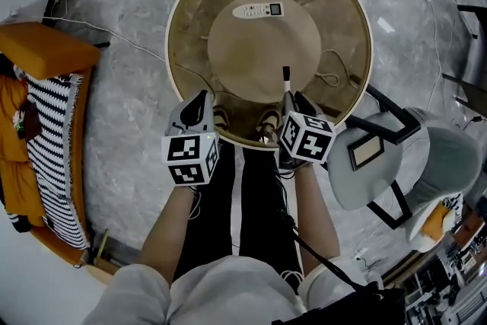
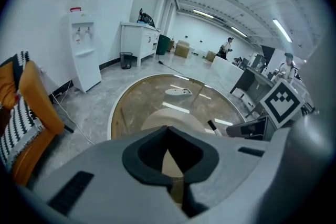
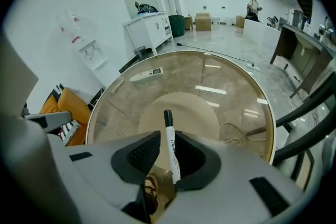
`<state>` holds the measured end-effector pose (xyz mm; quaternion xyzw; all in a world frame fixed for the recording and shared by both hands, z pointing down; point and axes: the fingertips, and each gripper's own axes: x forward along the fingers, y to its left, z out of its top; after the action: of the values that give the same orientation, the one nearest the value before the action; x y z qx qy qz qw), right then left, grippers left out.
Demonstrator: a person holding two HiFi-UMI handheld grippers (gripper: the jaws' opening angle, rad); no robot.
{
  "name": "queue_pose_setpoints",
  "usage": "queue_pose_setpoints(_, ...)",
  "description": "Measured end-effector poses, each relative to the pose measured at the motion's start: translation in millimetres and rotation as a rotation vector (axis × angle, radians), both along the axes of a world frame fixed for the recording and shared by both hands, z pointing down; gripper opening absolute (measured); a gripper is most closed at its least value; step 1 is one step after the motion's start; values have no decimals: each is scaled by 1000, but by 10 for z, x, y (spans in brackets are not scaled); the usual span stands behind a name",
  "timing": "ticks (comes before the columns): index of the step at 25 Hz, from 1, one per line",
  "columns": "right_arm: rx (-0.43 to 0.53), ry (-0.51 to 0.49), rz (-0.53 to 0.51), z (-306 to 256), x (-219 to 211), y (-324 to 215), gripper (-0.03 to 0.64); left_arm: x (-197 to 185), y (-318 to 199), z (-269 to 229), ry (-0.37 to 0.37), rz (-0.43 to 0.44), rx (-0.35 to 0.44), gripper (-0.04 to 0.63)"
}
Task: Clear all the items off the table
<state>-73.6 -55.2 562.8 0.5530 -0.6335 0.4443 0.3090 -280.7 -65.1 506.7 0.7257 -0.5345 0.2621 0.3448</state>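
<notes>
Seen from above, a round glass counter (image 1: 173, 34) sits on a tan disc base (image 1: 262, 49). A white remote control (image 1: 259, 10) lies near the counter's 12 o'clock edge. A white marker (image 1: 286, 80) with a black cap lies toward 5 o'clock, cap pointing to 12.

The right claw (image 1: 292, 97) reaches in at 5 o'clock. Its jaws are spread, with the marker (image 3: 171, 147) between them, lying against the right jaw and clear of the left one. The left claw (image 1: 202, 97) hangs at 7 o'clock, its jaws pressed together at the tips with nothing in them.

An orange sofa (image 1: 46, 49) stands at 9 o'clock and a pale chair (image 1: 449, 156) at 4 o'clock.
</notes>
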Motion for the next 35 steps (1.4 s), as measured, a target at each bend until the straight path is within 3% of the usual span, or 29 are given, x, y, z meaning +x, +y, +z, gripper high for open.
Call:
queue_pose_setpoints(3, -32, 11, -65, 218, 0, 21, 153, -6, -2, 158, -5, -6, -14, 8)
queue_pose_setpoints(7, -68, 50, -173, 459, 0, 63, 156, 23, 27, 302, -8, -9, -25, 8)
queue_pose_setpoints(13, -79, 147, -275, 499, 11, 67, 103, 10, 65, 347, -12, -24, -35, 8)
queue_pose_setpoints(18, -118, 165, -285, 507, 11, 65, 83, -5, 53, 331, -18, -32, -36, 8)
queue_pose_setpoints(24, -69, 116, -165, 293, 72, 30, 81, 92, 29, 272, -21, 12, -30, 8)
queue_pose_setpoints(28, -49, 73, -61, 108, 255, 148, 81, 361, 35, 217, -22, 78, -33, 8)
queue_pose_setpoints(35, -22, 25, 232, -115, 1009, 658, 81, 1283, 86, 105, -8, 328, -5, 8)
